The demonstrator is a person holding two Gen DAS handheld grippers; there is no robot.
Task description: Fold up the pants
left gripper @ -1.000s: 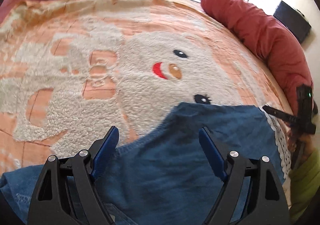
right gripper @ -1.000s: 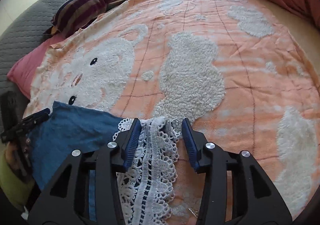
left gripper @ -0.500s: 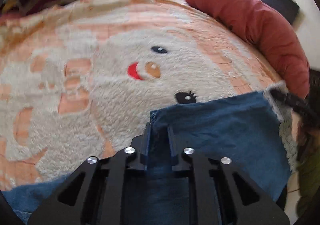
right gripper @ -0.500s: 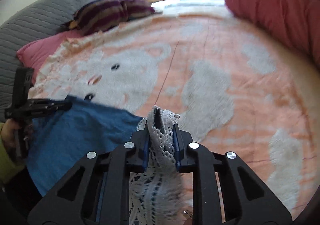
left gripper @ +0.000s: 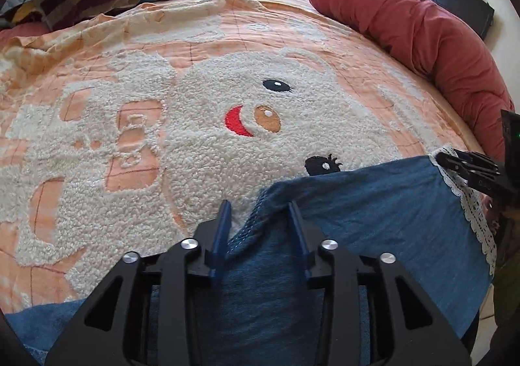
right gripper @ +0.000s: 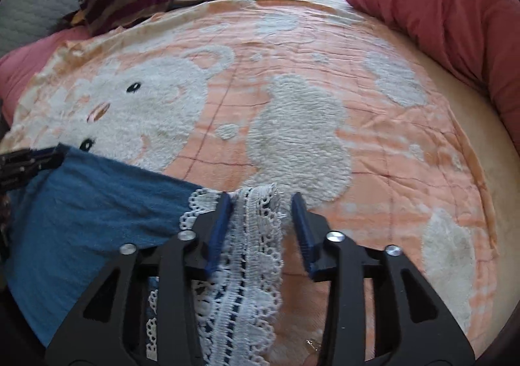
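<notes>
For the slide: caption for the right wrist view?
Right hand-held gripper opening around the pants' lace hem on the bed blanket.

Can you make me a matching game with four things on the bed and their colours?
Things:
1. pants
2. lace trim
3. bolster
4. blanket

Colours:
A. white
B. orange with fluffy white shapes
C. blue
D. red

Pairs: 1-C, 2-A, 3-D, 4-B
</notes>
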